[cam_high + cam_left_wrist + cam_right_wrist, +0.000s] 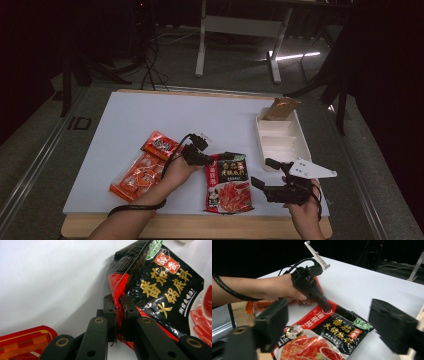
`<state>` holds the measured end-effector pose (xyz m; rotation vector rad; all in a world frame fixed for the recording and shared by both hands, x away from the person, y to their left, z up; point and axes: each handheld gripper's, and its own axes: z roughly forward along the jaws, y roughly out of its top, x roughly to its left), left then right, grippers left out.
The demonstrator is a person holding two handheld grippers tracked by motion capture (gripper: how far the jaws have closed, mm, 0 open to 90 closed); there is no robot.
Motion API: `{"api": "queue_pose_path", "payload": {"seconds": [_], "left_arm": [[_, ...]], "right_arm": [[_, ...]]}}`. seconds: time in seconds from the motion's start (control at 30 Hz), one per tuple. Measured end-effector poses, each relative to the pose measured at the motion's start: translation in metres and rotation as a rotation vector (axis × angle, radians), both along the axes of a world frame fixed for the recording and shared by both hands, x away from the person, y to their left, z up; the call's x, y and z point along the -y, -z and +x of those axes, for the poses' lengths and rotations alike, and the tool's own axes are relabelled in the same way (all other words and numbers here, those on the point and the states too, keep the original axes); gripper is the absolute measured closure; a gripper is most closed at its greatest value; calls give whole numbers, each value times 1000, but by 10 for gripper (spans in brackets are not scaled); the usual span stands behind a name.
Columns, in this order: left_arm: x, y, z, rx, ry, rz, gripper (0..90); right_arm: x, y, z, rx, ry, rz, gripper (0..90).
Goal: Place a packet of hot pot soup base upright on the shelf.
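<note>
Our left gripper (117,312) pinches the top corner of the black-and-red hotpot soup-base packet (228,182) lying at the white table's (150,112) near edge; our right gripper (265,174) hovers wide open beside it, empty. Gripped so near the edge, we judge the slick foil could slip free on lifting.

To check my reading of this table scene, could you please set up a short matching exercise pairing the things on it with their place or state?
Things:
1. black-and-red sauce packet
2. orange packets
3. white tray
4. right gripper

Places or states:
a. jaws wide apart, holding nothing
b. at the table's right side, a brown pouch in its far end
c. pinched at its edge by the left gripper
d. flat on the table, left of the left hand

Pairs: 1-c, 2-d, 3-b, 4-a
</note>
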<state>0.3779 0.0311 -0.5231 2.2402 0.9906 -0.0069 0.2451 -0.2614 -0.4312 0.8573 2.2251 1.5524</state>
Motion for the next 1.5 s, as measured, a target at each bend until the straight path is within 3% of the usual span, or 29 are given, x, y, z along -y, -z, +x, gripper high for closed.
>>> {"api": "queue_pose_path", "payload": {"seconds": [0.27,0.5,0.7,0.87,1.2,1.43,1.5], "left_arm": [[0,-17,-6,37,9,-35,863],[0,-36,-15,65,26,-85,866],[-1,-51,-25,94,44,-131,866],[1,-66,-37,126,75,-159,868],[4,-90,-60,192,138,-210,869],[0,-106,-70,237,150,-223,870],[-4,-110,-71,248,140,-235,870]], "right_arm": [[5,-4,-1,67,44,-8,160],[6,-5,0,28,63,-24,129],[3,-9,-1,15,62,6,100],[2,-15,-4,38,71,-3,100],[3,-20,-7,33,53,-17,121],[3,-31,-13,74,47,-10,132],[5,-31,-12,66,41,0,134]]}}
